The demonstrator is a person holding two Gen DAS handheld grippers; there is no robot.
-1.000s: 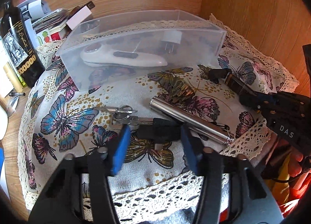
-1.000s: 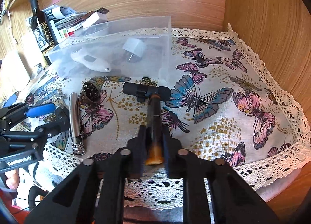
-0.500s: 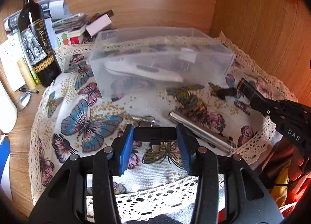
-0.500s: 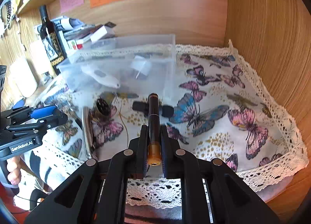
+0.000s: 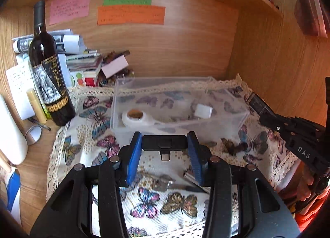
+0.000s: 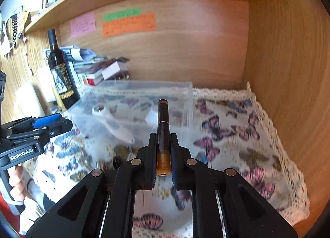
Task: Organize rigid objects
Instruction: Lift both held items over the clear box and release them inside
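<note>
My left gripper (image 5: 164, 147) is shut on a small black USB-C adapter (image 5: 164, 144), held in the air just in front of the clear plastic box (image 5: 177, 104). The box holds a white handheld device (image 5: 137, 117) and a white plug (image 5: 203, 111). My right gripper (image 6: 163, 145) is shut on a dark brown pen with an amber end (image 6: 163, 122), lifted and pointing at the box (image 6: 140, 101). Keys (image 5: 163, 182) and a silver metal tube (image 5: 188, 175) lie on the butterfly cloth (image 5: 148, 198) below the left gripper.
A wine bottle (image 5: 48, 77) stands at the left with stacked papers and small boxes (image 5: 86, 62) behind it. A small dark object (image 5: 233, 147) lies on the cloth right of the box. Wooden walls (image 6: 288, 73) close in the back and right. A shelf runs overhead.
Both grippers have risen from the cloth with their objects. The left closed on the adapter and lifted it; the right lifted the pen off the cloth toward the box.
</note>
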